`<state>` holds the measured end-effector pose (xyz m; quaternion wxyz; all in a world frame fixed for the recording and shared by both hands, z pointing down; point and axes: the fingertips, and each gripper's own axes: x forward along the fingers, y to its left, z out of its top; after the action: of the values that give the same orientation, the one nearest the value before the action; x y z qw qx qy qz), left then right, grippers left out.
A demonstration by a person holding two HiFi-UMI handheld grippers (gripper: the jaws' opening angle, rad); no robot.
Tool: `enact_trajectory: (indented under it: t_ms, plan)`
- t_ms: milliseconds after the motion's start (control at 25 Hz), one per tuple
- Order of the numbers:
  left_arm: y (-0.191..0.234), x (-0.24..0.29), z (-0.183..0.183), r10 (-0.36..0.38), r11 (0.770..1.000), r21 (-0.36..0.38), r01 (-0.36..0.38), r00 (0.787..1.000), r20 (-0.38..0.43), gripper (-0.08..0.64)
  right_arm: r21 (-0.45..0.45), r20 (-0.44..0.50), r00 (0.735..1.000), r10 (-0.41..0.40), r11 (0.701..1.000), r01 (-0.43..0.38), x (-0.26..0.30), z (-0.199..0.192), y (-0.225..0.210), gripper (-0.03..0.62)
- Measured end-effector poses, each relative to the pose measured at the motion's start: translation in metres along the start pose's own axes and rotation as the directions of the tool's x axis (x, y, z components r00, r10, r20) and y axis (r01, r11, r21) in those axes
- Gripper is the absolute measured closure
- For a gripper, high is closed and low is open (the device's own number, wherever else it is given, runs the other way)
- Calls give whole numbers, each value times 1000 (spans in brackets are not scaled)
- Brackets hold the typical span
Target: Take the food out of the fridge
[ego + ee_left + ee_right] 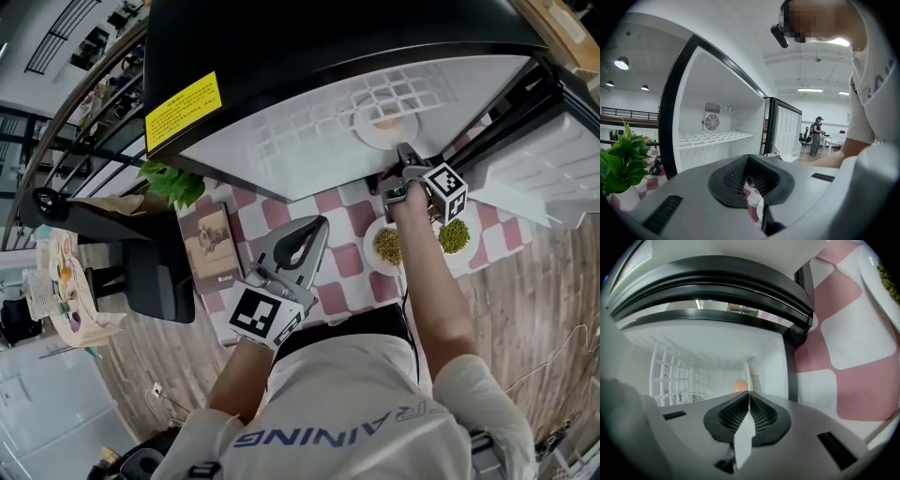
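Observation:
The black fridge [328, 56] stands open with a white grid shelf [309, 141]. On the shelf lies a white plate [380, 127] with orange-brown food. My right gripper [405, 161] reaches into the fridge and is shut on the near rim of that plate. In the right gripper view the plate's thin white rim [747, 376] runs between the pads of the right gripper [749, 397], with the orange food [739, 385] behind it. My left gripper [319, 223] hangs over the checked cloth, tips together, holding nothing. The left gripper [749, 158] points at the empty shelf [712, 138].
Two white plates of green food [386, 246] [455, 234] sit on the pink-checked cloth [352, 217] below the fridge opening. The fridge door [553, 159] stands open at the right. A potted plant [173, 183] and a brown booklet [214, 246] lie to the left.

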<state>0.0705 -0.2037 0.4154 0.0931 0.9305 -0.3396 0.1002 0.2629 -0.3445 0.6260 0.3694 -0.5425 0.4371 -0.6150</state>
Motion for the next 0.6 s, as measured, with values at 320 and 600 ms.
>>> enact_trajectory:
  t_ms: [320,600]
  plan:
    - [-6,-7,4,-5,1000,1,5,1000,11,552,3,8,994,105,994,-105,-17,1,19,565]
    - [-5,-14,6,-4,1000,2,4,1000,16,552,-16,0,994,107,994,-107,-34,-2,15,565]
